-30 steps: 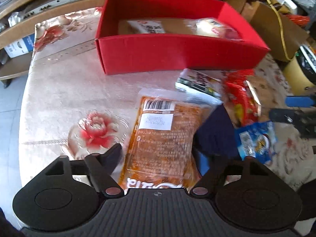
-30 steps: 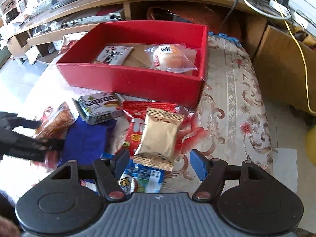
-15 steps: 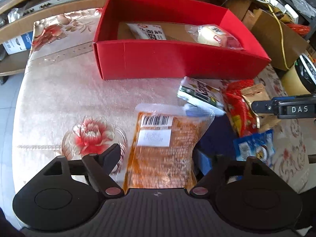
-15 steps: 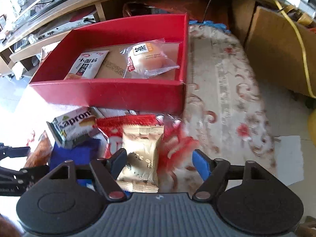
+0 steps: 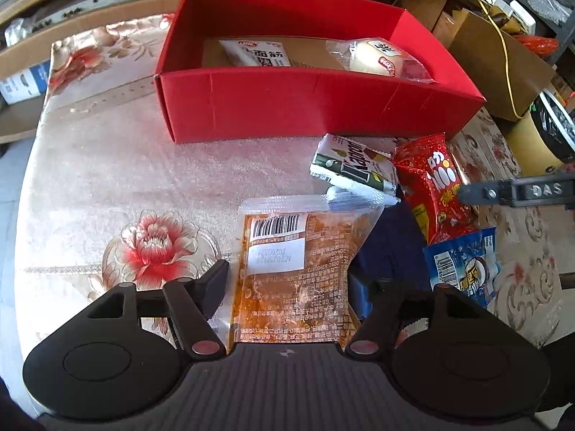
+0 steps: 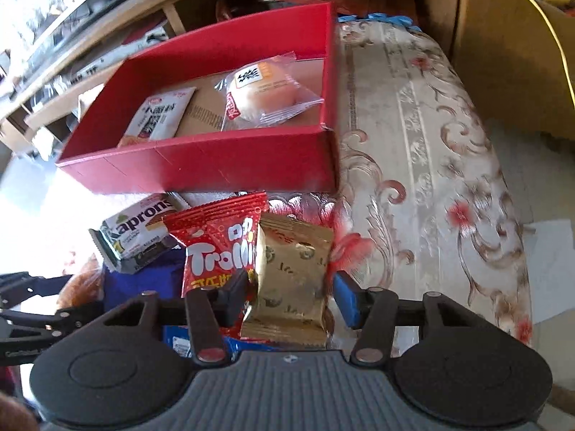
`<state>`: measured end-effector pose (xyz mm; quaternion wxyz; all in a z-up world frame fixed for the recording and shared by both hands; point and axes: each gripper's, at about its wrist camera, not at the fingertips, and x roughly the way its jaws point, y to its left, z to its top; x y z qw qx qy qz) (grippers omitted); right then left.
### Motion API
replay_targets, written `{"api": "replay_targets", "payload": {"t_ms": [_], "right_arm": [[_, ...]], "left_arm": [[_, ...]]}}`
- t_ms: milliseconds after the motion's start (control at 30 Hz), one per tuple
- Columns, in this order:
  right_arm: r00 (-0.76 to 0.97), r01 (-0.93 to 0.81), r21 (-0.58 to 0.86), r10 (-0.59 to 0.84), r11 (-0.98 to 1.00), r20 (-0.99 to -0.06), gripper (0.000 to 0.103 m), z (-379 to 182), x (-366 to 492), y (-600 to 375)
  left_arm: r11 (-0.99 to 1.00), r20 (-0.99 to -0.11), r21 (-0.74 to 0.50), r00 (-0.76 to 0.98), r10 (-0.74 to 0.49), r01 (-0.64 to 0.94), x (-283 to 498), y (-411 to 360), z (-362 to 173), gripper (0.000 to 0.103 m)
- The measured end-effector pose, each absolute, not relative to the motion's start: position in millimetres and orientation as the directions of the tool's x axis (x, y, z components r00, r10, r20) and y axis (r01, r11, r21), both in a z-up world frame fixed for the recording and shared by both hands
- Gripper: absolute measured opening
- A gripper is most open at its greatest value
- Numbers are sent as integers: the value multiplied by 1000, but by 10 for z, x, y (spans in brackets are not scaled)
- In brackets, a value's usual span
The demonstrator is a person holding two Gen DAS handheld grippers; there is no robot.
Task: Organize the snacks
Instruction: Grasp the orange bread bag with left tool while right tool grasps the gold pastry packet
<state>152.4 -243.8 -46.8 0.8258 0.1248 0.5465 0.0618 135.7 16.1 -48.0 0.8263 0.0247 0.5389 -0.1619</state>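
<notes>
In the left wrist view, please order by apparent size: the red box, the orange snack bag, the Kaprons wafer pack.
1. red box
2. orange snack bag, though it lies nearest the camera, which enlarges it
3. Kaprons wafer pack

Both tools tilted steeply downward, jaws partly apart

The left tool (image 5: 293,283) has just been closing its jaws; they stand either side of an orange packet (image 5: 298,280), and the left finger (image 5: 215,282) looks clear of its edge, while the right finger's contact cannot be told. The right tool (image 6: 293,296) has also just been closing, and its fingers (image 6: 235,296) now sit against both sides of a gold packet (image 6: 293,276). From the left wrist view, the right tool's finger reaches in from the right edge.
</notes>
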Motion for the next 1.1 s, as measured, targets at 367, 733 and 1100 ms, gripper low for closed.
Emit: {"api": "replay_targets", "payload": {"t_ms": [367,733,1100], "right_arm": [[420,66,272,221,960,-880,59,-513,1654,-2487],[419,-69,60,83,996,-904,35,-488,1448,-2255],[378,-111,48,87,993,-922,44,-517,1397,-2204]], "left_arm": [[944,-901,-122,364,-234,307,1365,74,-510,86],[943,-894,-70,400,-204,326,1272,68,-420,63],[955,-901,-62,394,-179,290,1308,115,-456,73]]}}
